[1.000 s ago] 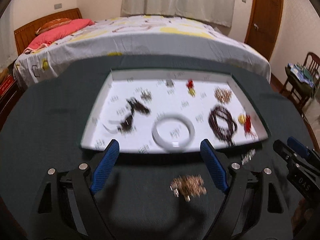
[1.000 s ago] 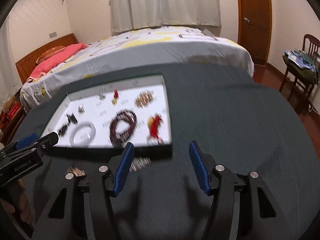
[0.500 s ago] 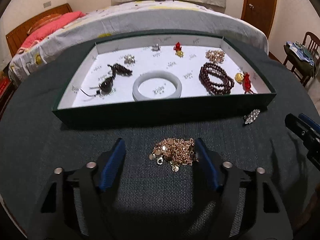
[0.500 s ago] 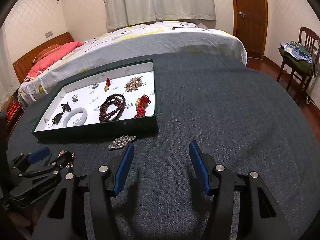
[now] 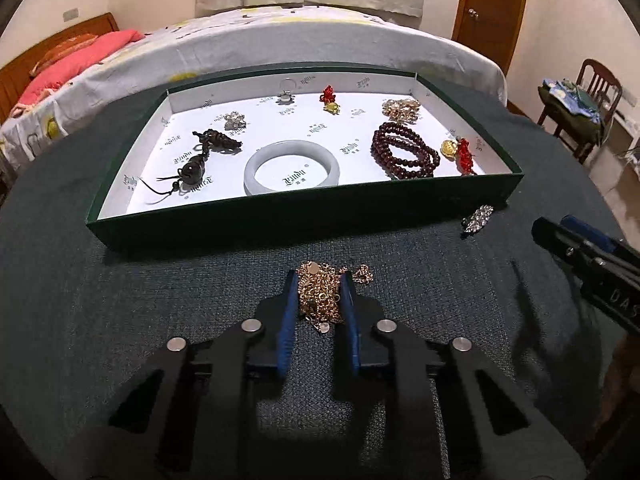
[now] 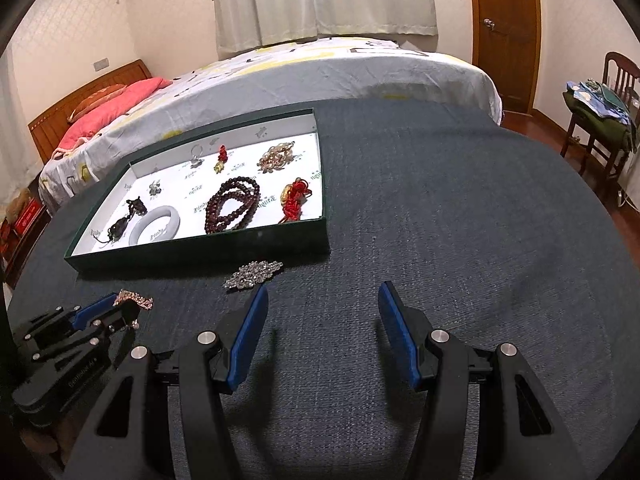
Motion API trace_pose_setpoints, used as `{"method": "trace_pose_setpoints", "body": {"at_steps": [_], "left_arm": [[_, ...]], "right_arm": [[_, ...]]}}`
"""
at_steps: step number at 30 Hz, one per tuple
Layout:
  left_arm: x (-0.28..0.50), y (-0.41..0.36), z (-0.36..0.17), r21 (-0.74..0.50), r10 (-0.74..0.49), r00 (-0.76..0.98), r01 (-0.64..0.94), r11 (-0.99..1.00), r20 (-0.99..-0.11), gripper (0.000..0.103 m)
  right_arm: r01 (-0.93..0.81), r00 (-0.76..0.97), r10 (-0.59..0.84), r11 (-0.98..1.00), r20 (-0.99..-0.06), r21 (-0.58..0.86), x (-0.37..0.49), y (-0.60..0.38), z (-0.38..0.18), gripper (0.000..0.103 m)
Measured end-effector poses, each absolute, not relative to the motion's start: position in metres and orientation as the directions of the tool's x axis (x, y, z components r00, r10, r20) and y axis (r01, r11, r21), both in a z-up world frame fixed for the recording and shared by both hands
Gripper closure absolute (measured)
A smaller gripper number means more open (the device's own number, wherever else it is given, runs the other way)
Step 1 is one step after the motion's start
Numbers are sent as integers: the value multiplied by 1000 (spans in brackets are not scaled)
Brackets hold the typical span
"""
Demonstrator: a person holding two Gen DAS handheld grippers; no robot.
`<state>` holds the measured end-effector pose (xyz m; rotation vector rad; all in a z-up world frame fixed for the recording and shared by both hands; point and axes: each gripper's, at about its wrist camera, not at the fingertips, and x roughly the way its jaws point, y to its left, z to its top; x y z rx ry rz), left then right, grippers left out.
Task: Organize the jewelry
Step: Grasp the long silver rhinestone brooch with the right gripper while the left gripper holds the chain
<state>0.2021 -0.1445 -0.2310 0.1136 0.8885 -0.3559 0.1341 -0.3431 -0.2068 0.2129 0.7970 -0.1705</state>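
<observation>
My left gripper (image 5: 319,280) is shut on a heap of gold chain (image 5: 320,294) lying on the dark cloth, just in front of the green tray (image 5: 280,216). The same chain (image 6: 134,299) shows between the left gripper's tips in the right wrist view. The tray's white floor holds a pale bangle (image 5: 292,166), dark red beads (image 5: 402,152), a black pendant (image 5: 200,156) and small charms. A silver rhinestone brooch (image 6: 252,274) lies on the cloth in front of the tray's right corner. My right gripper (image 6: 322,300) is open and empty, its left finger just behind the brooch.
The table is round, covered in dark cloth (image 6: 440,220). A bed (image 5: 280,40) stands behind it. A wooden chair (image 6: 600,120) with clothes and a door (image 6: 504,20) are at the right.
My left gripper came down and forward over the gold chain and closed on it. My right gripper stayed open and edged closer to the brooch.
</observation>
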Motion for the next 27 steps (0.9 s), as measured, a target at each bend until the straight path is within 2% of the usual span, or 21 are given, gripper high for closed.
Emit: {"method": "trace_pose_setpoints", "body": {"at_steps": [3,27], "left_arm": [[204,-141,-228,-60,-270,578,356,933,-770,89],[211,-90,-217,-39,-221,619,293,955,-754,90]], "right_arm": [[226,687,-69,966,-723,123,134,-341,-207,47],[193,659,-42,974,-751,115,167,-312,-213,47]]}}
